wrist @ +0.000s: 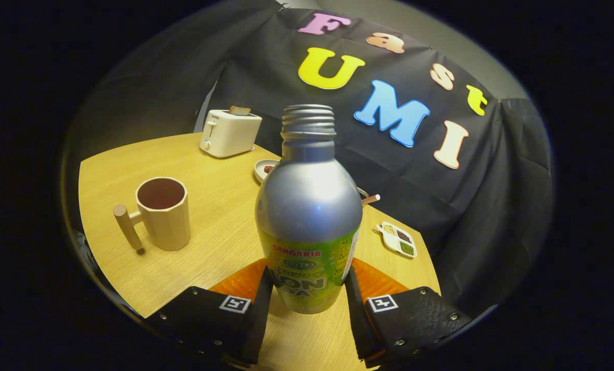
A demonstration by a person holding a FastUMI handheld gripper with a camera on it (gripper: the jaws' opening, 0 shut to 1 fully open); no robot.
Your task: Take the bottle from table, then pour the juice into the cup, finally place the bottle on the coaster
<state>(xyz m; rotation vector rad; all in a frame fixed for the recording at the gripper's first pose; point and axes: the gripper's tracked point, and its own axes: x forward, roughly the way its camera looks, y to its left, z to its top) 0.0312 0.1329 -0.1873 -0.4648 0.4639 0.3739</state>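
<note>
We see the bottle (308,216) standing upright and uncapped between the fingers of the claw (308,296), which is clenched on its lower body, both fingers pressing its sides. An orange coaster (242,281) lies under and around its base on the wooden surface (219,226). To the left stands the cup (163,212) with a peg handle. Beyond it sits a toaster (229,133), with a small dish (264,169) behind the bottle and a divided tray (398,239) to the right.
</note>
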